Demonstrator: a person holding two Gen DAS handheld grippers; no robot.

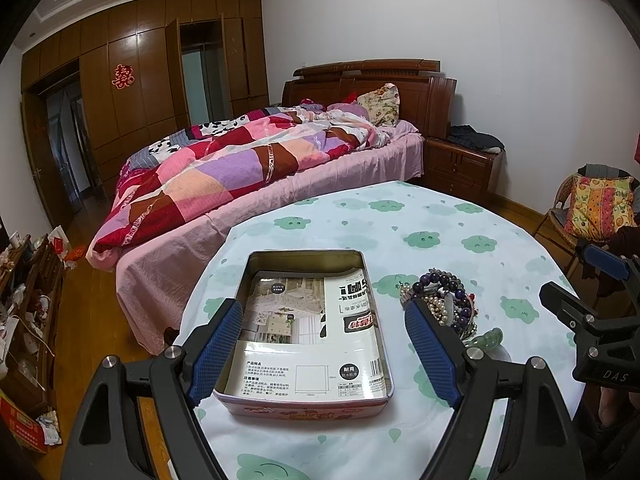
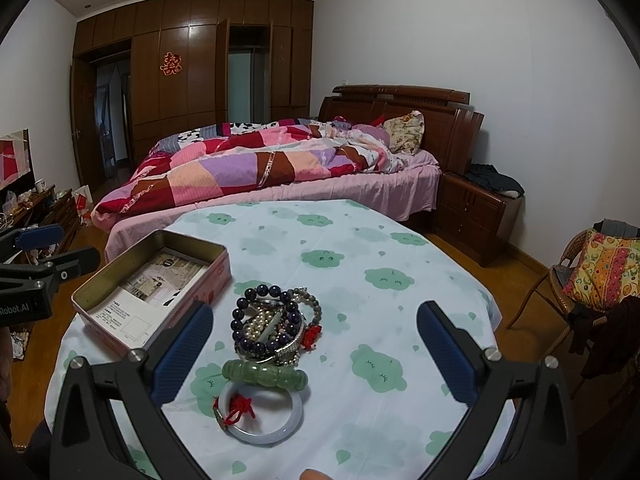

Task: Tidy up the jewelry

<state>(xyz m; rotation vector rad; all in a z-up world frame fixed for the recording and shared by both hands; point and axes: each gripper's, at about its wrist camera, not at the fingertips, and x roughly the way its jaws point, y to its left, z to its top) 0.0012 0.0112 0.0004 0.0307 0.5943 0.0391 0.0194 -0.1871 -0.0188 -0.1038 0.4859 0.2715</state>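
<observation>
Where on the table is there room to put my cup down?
The far half of the table, beyond the tin and toward the bed, is bare cloth. So is the stretch right of the jewelry pile. It is crowded where the tin, pile and bangles sit close together.

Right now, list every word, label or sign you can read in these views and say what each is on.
"DAS": on the black body of the right gripper, seen from the left wrist.
"Robot.AI": on the black body of the left gripper, start of the word cut off.
Red paper character on the wardrobe door: decorative, not clearly legible.
Printed sheet inside the tin: Chinese text upside down, too small to read.
</observation>
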